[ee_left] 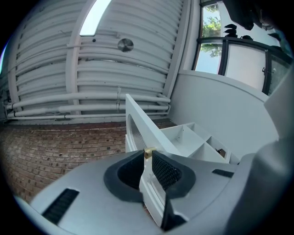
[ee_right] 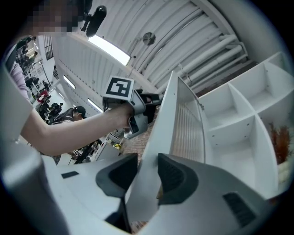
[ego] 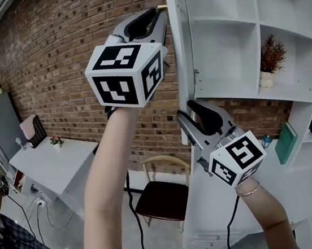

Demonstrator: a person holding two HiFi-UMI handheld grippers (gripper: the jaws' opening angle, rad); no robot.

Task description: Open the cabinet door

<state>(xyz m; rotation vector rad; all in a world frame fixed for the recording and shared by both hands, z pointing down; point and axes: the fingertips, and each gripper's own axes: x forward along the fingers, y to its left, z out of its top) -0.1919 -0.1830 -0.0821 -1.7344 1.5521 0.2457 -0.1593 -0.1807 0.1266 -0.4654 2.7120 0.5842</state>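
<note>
The white cabinet door [ego: 180, 61] stands swung out and shows edge-on in the head view. My left gripper [ego: 156, 14] is raised to the door's top, shut on its edge right below a small brass knob [ego: 162, 7]. In the left gripper view the door [ee_left: 138, 124] runs between the pads of the left gripper [ee_left: 148, 167], with the knob [ee_left: 148, 152] at their tips. My right gripper [ego: 191, 110] clamps the same edge lower down. In the right gripper view the panel [ee_right: 170, 119] fills the gap of the right gripper [ee_right: 146, 176], and the left gripper [ee_right: 154, 101] shows higher on the door.
Open white shelves [ego: 228, 23] hold a potted dried plant [ego: 271, 57] and a teal book [ego: 286, 142]. A brick wall [ego: 61, 54] lies behind the door. Below stand a wooden chair [ego: 163, 197] and a white table [ego: 58, 162], with cables on the floor.
</note>
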